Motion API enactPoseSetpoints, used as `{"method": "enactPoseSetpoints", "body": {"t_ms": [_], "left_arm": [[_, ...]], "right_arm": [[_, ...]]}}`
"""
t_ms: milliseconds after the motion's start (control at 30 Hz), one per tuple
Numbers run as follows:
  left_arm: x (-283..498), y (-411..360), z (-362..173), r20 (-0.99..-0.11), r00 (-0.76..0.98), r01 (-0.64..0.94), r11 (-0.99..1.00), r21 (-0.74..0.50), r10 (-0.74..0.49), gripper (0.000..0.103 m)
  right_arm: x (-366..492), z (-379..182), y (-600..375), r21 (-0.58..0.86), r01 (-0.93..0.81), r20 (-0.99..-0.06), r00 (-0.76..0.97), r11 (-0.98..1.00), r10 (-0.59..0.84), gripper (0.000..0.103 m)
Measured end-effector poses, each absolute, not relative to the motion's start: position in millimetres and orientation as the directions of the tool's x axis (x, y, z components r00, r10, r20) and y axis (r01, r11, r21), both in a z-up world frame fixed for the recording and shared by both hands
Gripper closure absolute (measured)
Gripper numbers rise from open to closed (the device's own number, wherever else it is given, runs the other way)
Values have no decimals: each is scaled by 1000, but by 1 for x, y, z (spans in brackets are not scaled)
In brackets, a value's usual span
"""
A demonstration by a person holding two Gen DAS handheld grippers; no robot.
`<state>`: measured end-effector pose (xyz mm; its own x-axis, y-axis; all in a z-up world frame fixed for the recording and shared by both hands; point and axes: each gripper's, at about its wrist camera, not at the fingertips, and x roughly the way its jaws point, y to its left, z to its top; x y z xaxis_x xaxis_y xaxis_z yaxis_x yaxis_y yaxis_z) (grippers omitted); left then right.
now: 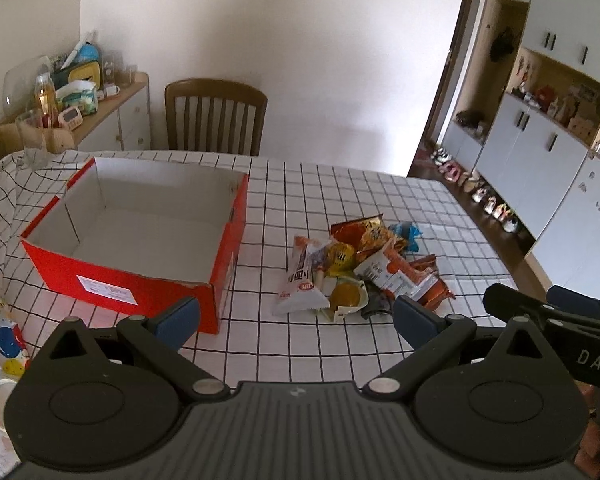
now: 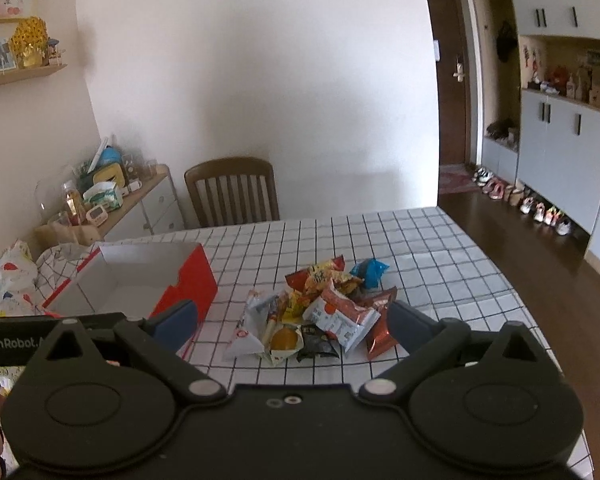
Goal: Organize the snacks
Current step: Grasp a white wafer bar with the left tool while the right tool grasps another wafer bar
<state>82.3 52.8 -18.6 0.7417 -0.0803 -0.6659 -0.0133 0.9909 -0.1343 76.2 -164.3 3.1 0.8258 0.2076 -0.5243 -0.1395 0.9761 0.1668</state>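
From the left wrist we see our left claw [image 1: 296, 316] spread wide and empty; one open red cardboard box [image 1: 140, 236] lies ahead-left on the checked tabletop [image 1: 380, 200], its long axis running away. One heap of crinkled snack packets [image 1: 360, 268] sits just ahead.

From the right wrist, our right claw [image 2: 292, 322] gapes empty, the heap [image 2: 320, 308] between its fingertips; single box [image 2: 148, 280] ahead-left.

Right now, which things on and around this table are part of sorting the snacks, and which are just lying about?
Job:
- snack pile on the checked tablecloth
- empty red box left of the pile
- left gripper and right gripper, both open

Lying about:
- wooden chair
- cluttered sideboard
- patterned bag
- shoes by the cabinets
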Motion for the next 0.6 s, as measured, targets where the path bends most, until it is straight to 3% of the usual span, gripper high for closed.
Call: {"method": "enactPoseSetpoints", "body": {"t_ms": [600], "left_arm": [[207, 13, -74, -723, 690, -7, 999, 31, 27, 0]], "right_arm": [[173, -70, -205, -30, -325, -638, 734, 945, 232, 23]]}}
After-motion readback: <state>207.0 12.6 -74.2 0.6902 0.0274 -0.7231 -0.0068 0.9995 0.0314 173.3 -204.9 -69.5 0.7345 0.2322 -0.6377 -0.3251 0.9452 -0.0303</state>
